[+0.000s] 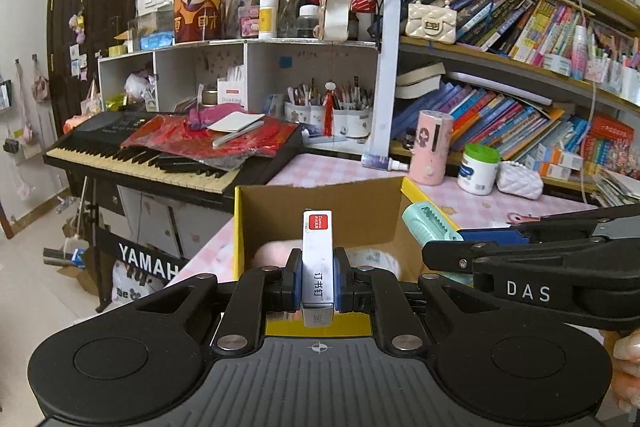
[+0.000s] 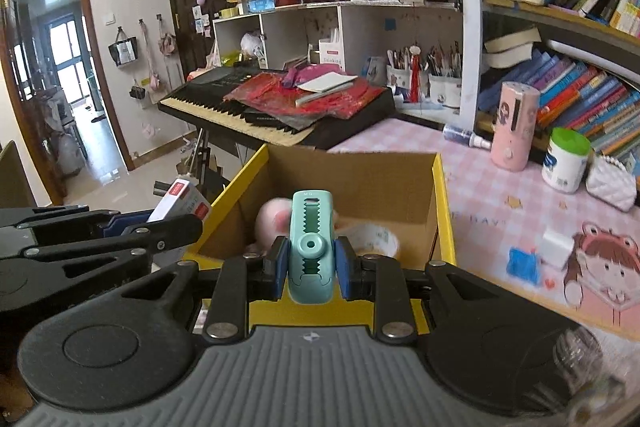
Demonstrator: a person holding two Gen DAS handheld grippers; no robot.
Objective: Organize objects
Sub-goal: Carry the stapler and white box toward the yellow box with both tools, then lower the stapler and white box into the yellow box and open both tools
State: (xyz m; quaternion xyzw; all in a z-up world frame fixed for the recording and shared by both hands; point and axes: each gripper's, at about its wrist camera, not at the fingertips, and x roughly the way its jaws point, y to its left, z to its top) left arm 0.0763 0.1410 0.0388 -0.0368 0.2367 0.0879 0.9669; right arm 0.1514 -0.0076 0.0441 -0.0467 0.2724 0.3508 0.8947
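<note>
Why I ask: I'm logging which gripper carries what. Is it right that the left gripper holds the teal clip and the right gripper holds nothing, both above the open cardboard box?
Not quite. The left gripper holds a small white staples box, as the left wrist view shows. The teal clip is in the right gripper, per the right wrist view. Both are above the open cardboard box.

White staple box (image 1: 317, 259) and teal clip (image 2: 311, 247), both upright above open cardboard box (image 2: 352, 171).

box (image 2: 443, 203) yellow/brown | clip (image 2: 311, 247) mint | staple pack (image 1: 317, 259) white/red | tablecloth (image 2: 500, 195) pink check
</note>
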